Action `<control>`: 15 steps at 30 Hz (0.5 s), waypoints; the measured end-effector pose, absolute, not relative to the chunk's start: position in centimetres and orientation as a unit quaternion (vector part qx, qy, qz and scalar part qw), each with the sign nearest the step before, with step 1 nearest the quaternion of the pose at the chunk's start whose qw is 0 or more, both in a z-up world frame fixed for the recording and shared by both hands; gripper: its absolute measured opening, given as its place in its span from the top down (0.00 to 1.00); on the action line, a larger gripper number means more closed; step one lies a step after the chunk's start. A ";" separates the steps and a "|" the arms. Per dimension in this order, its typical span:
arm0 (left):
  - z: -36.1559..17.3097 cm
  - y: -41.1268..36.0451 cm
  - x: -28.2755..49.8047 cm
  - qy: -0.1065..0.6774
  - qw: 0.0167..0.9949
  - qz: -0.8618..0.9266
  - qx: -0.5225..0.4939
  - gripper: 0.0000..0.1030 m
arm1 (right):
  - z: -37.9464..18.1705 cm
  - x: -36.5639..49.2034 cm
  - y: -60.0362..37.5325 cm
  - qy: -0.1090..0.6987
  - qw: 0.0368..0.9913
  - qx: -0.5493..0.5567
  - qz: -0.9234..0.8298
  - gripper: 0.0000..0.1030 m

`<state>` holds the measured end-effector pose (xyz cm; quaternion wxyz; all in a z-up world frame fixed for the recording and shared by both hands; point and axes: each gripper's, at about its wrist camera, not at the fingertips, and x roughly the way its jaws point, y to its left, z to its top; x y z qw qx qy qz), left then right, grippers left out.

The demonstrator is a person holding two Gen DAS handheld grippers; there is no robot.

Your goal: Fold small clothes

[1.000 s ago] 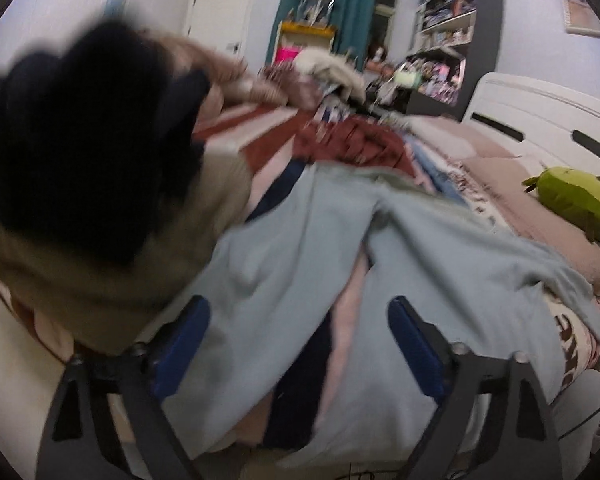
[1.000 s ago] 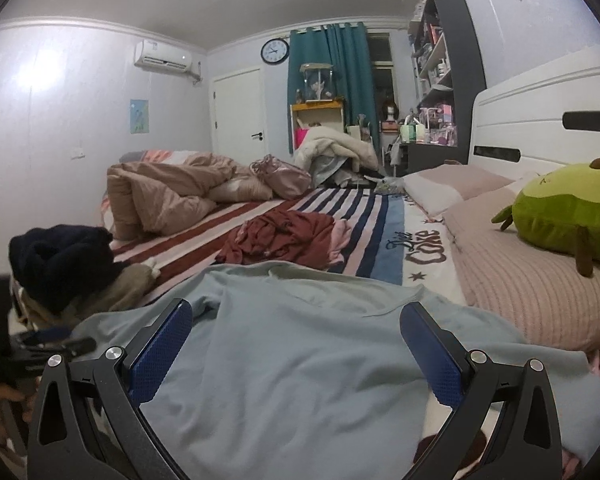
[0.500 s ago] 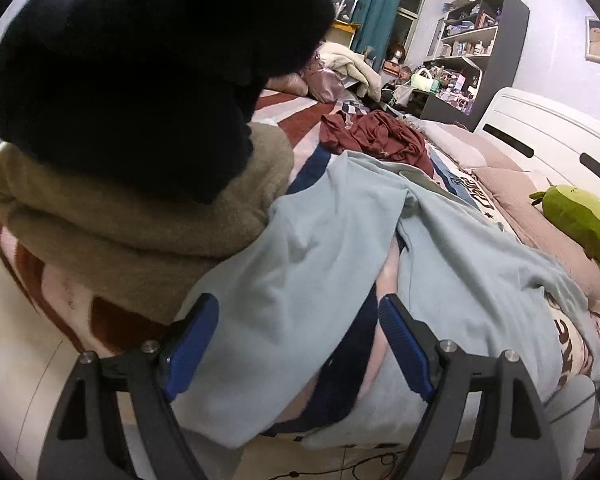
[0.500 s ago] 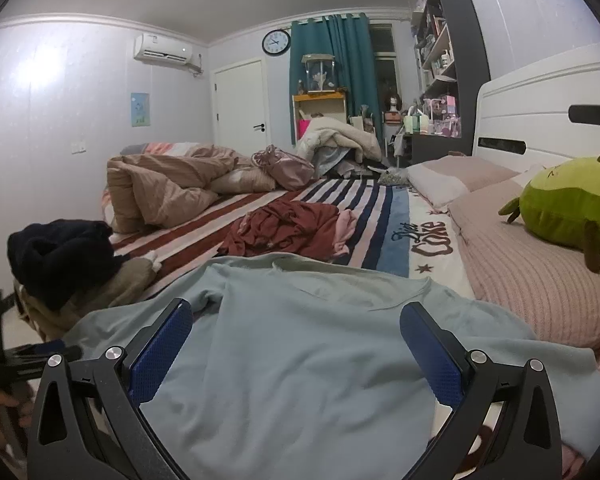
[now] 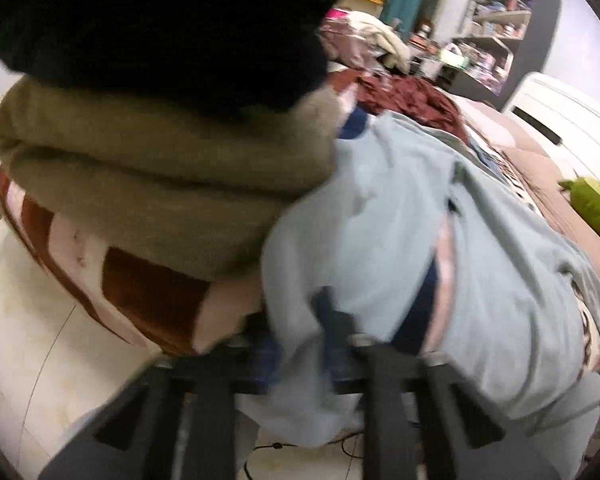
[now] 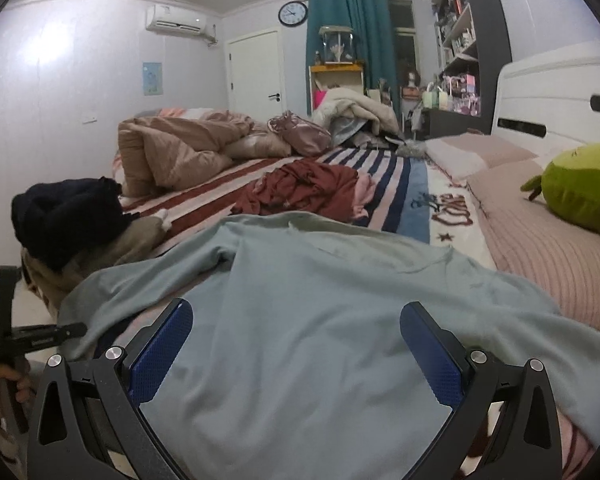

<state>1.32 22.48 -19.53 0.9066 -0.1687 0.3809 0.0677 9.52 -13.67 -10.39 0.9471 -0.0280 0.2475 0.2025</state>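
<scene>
A light blue long-sleeved top [image 6: 320, 320] lies spread on the striped bed. In the left wrist view my left gripper [image 5: 300, 344] is shut on the hem end of its left sleeve [image 5: 300, 280] at the bed's edge, cloth bunched between the fingers. The top's body shows to the right there [image 5: 520, 280]. My right gripper [image 6: 296, 344] is open, its blue pads on either side of the top's lower body, just above the cloth. The left gripper's frame shows at the far left of the right wrist view [image 6: 28, 340].
A stack of folded clothes, olive [image 5: 160, 184] under black [image 5: 160, 20], sits right beside the left gripper. A crumpled maroon garment [image 6: 304, 192], a tan duvet [image 6: 180, 152], pillows [image 6: 540, 232] and a green plush toy [image 6: 580, 188] lie on the bed. The floor [image 5: 20, 340] is below left.
My left gripper has moved in to the sleeve end and closed on it; it was open before. The right gripper has stayed open and barely moved.
</scene>
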 end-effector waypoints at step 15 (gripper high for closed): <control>-5.1 10.5 6.4 0.224 0.970 -0.065 -0.069 0.97 | -10.7 8.3 -20.5 0.224 0.956 0.021 0.188 0.00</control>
